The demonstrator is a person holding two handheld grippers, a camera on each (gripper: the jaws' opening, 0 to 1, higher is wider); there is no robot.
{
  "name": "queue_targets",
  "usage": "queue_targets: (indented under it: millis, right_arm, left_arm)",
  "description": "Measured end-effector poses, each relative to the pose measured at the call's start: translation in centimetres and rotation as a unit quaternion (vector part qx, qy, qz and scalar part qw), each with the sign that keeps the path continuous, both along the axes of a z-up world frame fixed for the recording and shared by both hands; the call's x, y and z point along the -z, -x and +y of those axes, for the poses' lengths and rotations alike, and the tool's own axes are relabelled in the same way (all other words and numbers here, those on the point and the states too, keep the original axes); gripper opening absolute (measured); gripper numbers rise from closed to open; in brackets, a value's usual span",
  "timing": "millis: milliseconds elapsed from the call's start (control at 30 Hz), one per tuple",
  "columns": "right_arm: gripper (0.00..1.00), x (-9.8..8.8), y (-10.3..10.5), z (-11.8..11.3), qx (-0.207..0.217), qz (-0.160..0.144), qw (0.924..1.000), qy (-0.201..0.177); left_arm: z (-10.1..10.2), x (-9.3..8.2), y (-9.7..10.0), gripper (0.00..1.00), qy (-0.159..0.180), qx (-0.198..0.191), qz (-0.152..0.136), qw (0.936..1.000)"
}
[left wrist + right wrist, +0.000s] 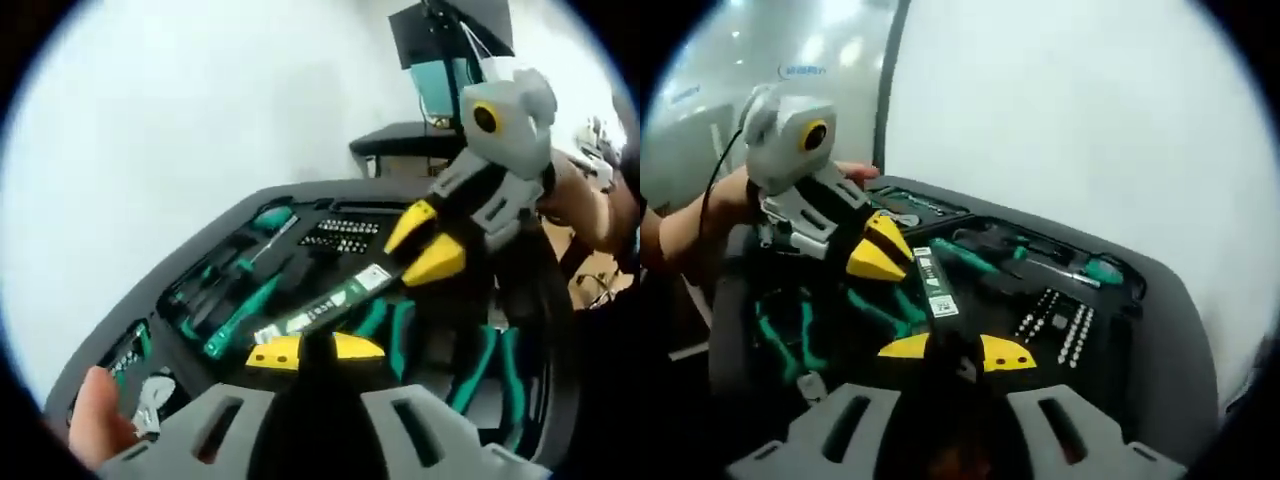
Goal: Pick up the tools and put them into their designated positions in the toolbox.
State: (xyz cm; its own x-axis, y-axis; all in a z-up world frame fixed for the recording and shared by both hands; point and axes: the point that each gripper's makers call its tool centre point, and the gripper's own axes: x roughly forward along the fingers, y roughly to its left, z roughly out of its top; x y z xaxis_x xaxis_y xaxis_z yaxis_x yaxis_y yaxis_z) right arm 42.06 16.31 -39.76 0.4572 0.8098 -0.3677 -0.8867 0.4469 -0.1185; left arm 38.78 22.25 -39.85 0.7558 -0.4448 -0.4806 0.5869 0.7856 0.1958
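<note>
The grey plastic left gripper [315, 352] carries yellow jaw tips and slotted grey finger bases. The matching right gripper [955, 355] looks alike: pale grey housing, black body, a thin black cable trailing behind.

The toolbox [150, 290] is showing dark grey, its insert black. Green-handled screwdrivers [240, 315] and green-gripped pliers [490, 365] are lying in it, beside rows of silver bits [340, 235]. The long tool [938, 285] is showing black with a green-and-white label. Both the left gripper [315, 352] and the right gripper [955, 352] are wearing yellow tips on grey bodies.
</note>
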Motion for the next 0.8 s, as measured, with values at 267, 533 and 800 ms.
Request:
queue_targets:
  millis: [267, 533, 800]
  right_arm:
    - [0.15, -0.3, -1.2, 2.0, -0.079, -0.027, 0.9958, 0.038]
    - [0.17, -0.2, -4.0, 2.7, -0.082, -0.032, 0.9945, 0.057]
    - [0.00, -2.5, -4.0, 2.8, -0.001, 0.038, 0.9965, -0.075]
  left_arm:
    - [3.0, -0.3, 0.1, 0.11, -0.011, -0.029, 0.024, 0.9992]
    - [5.6, -3.1, -1.7, 0.11, 0.015, -0.058, 0.002, 0.9982]
    - [2.7, 0.6, -2.3, 0.08, -0.021, -0.029, 0.026, 0.9990]
